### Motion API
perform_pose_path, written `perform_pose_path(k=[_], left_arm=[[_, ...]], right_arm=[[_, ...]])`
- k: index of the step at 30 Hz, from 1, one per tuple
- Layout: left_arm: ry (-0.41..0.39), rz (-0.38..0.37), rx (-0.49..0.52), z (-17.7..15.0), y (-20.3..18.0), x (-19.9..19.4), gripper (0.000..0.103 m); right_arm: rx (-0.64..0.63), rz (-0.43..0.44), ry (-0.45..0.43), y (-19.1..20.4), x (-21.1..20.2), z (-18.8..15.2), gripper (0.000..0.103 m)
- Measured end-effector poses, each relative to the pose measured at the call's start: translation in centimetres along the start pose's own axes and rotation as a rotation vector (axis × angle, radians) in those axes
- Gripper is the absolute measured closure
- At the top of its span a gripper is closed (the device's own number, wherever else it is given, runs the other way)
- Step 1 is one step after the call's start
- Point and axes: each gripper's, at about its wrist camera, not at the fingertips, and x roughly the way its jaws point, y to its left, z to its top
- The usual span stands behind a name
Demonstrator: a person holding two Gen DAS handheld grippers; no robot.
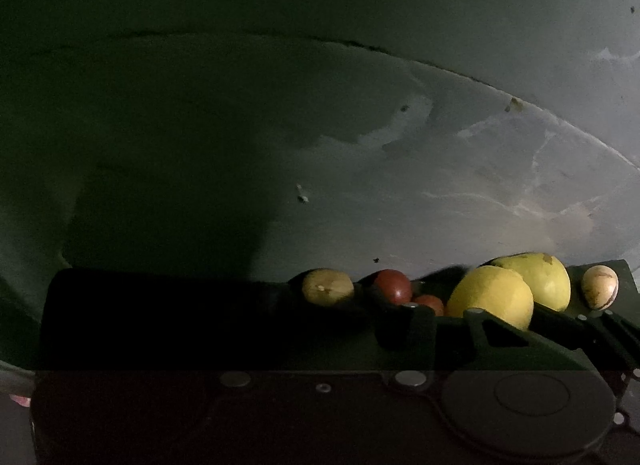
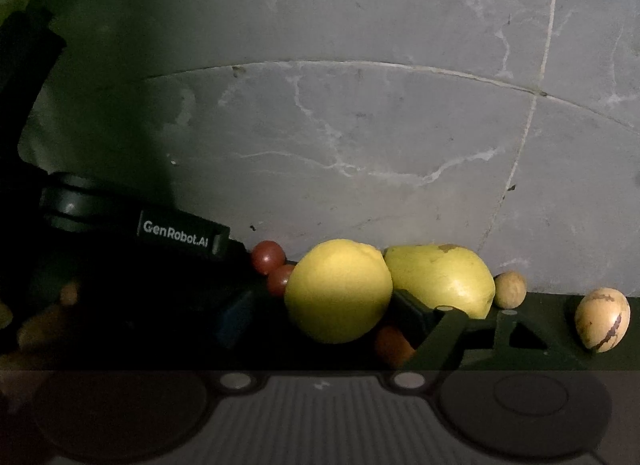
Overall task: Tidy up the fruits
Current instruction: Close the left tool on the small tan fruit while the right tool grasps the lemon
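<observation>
Right wrist view: dim grey veined marble floor beyond fruit; either gripper's opening cannot be told.

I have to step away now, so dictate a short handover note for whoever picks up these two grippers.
Left gripper: low among the fruit, jaws too dark to read.
Right gripper: same, nothing clearly held.
Fruit sits in a row on a dark surface by the grey marble wall: two large round yellow fruits side by side, small dark red round fruits to their left, a pale streaked egg-shaped fruit at far right.
Done: no sorting evident.
Left: group the fruit by kind.
</observation>
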Motion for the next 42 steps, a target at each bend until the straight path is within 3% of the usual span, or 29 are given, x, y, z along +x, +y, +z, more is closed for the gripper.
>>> perform_pose_path(k=[6,11,15,34,42], left_arm=[[0.006,-0.007,-0.003,0.0,0.0,0.2,0.071],[0.006,-0.006,-0.003,0.1,0.0,0.4,0.071],[0.006,-0.002,-0.007,0.0,0.1,0.1,0.072],[-0.014,-0.005,-0.033,-1.8,-0.7,-2.8,0.072],[-0.03,-0.017,-0.029,-2.6,-0.8,-4.6,0.072]], right_arm=[[-0.004,-0.012,-0.004,0.0,0.4,0.0,0.029],[-0.002,-0.014,-0.013,0.1,0.4,0.1,0.029],[-0.014,-0.038,-0.034,0.3,-0.1,-0.1,0.041],[-0.013,-0.018,-0.115,0.7,-2.3,-3.8,0.042],[-0.015,-0.021,-0.156,0.4,-4.3,-3.8,0.042]])
